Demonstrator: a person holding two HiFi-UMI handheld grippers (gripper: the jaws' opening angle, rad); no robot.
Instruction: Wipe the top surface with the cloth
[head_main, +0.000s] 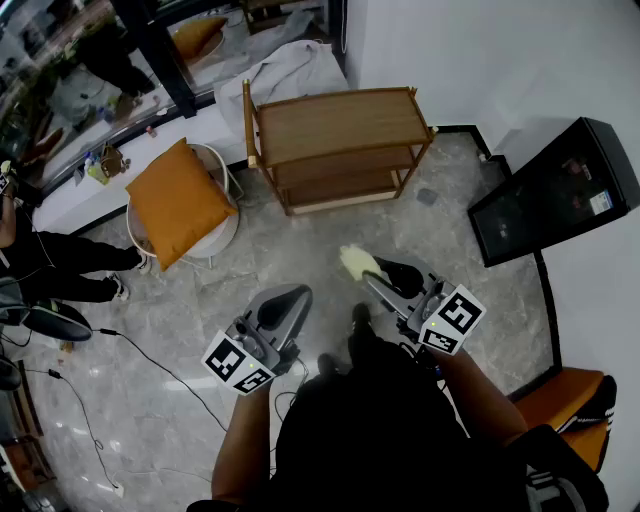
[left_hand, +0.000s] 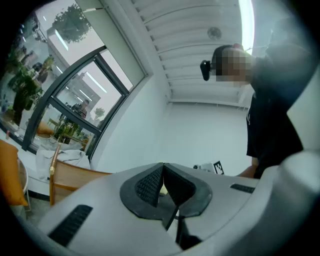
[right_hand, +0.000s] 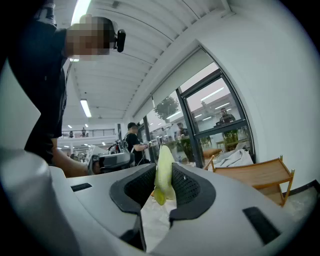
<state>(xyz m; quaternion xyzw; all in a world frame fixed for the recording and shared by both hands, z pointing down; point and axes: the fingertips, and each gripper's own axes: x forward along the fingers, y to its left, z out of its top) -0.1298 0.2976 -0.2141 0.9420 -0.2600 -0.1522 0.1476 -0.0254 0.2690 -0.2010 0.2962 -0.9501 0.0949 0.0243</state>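
My right gripper (head_main: 372, 270) has its fingers clenched on the cloth (head_main: 353, 262). It's a pale yellow-green rag pinched upright between the pads, with a tuft poking out past the tips and more hanging below. I've got it by a fold near the middle, I'd say, so a free wad leads the way and the fingers themselves won't scrape the wood.

The left gripper (head_main: 287, 300) is closed w/ nothing in it. In its own view the pads meet at the tips. A pale sliver shows low in the gap, prob. something beyond, though I can't be sure from that angle. I hold it low and to the side, out of the way, since wiping looks like a one-hand job.

The wooden shelf unit (head_main: 340, 150) stands ahead of me on the floor (head_main: 200, 330), well apart from both grippers. Its top board (head_main: 335, 122) is bare, so there's nothing to shift first. Both grippers are tipped upward, not aimed at it.

So no wipe has begun, by my read. I judge the next bit is to step in, bring the rt gripper down over the near edge and lay the tuft flat on the board. The chair (head_main: 222, 215) w/ the orange cushion (head_main: 178, 200) sits left of the shelf, so the approach from here is straight.
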